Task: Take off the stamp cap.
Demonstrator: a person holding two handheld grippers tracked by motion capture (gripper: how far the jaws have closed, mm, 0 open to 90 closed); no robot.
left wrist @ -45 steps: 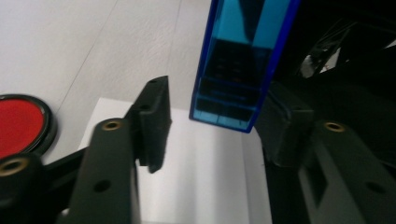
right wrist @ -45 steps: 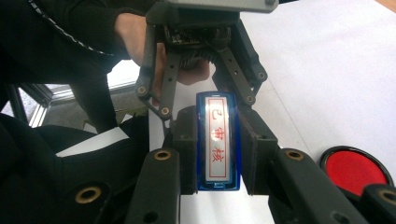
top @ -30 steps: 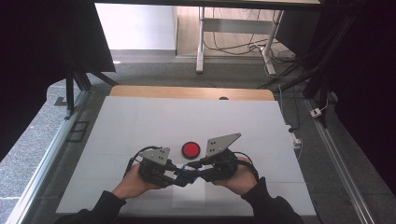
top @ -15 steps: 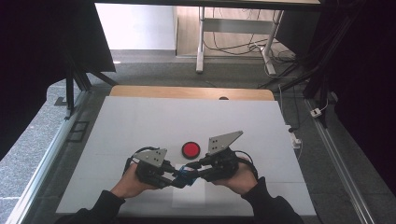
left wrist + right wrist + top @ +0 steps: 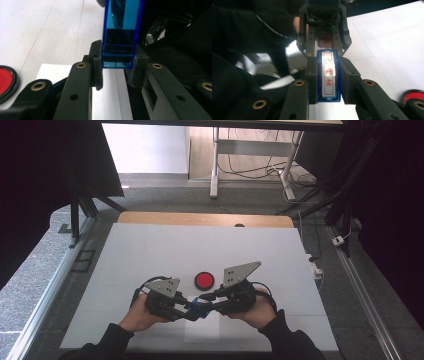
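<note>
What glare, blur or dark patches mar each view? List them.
High view: sharp and evenly lit table, black at both sides. Left gripper view: blue stamp crisp at the pads, red disc soft at the edge. Right gripper view: glare whitens the stamp's label; sleeves dark, smeared.

The red pad point(image 5: 6, 81) is cut by the left edge beside the blue stamp point(image 5: 122, 32), whose top runs off the upper edge. Its red characters point(image 5: 328, 75) are too blurred to read.
</note>
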